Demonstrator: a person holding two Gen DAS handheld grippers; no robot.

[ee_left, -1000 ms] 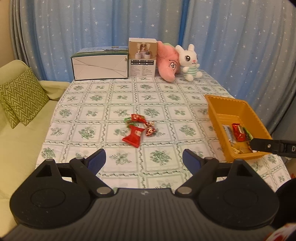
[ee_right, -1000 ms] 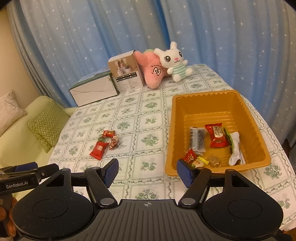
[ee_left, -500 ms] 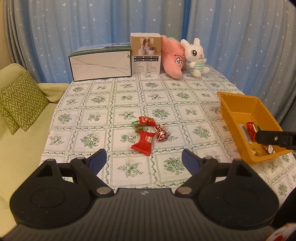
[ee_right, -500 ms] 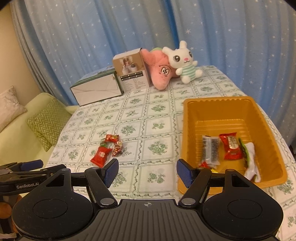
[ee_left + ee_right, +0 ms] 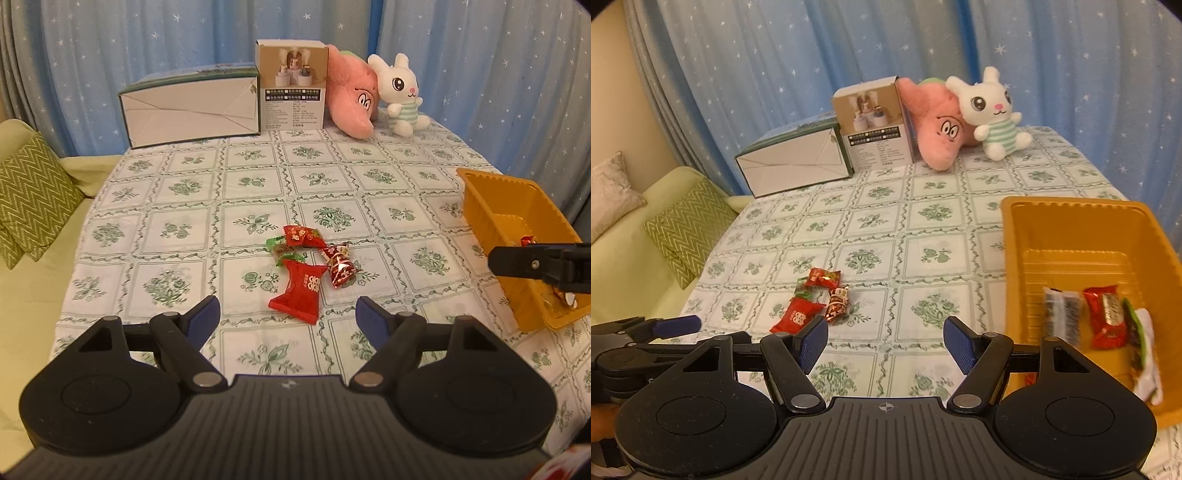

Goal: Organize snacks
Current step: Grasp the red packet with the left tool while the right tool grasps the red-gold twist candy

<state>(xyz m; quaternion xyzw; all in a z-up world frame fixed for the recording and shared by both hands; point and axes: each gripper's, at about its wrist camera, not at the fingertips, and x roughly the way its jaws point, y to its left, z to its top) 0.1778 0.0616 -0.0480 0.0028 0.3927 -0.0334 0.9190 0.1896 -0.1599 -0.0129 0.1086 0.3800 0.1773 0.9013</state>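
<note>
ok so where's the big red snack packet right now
In the left wrist view the big red snack packet lies mid-table on the tablecloth, nearest of the loose snack cluster, left of the orange tray.

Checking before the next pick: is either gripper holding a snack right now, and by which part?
Nothing is held. The left gripper is closing its empty jaws; the right gripper is open and empty.

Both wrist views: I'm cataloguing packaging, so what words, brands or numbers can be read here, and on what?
None can be read for certain.
Large red snack packet: white rounded characters, illegible.
Upright product box: rows of small print and icons, too small.
Other wrappers on the table and in the orange tray: too small or blurred.
</note>
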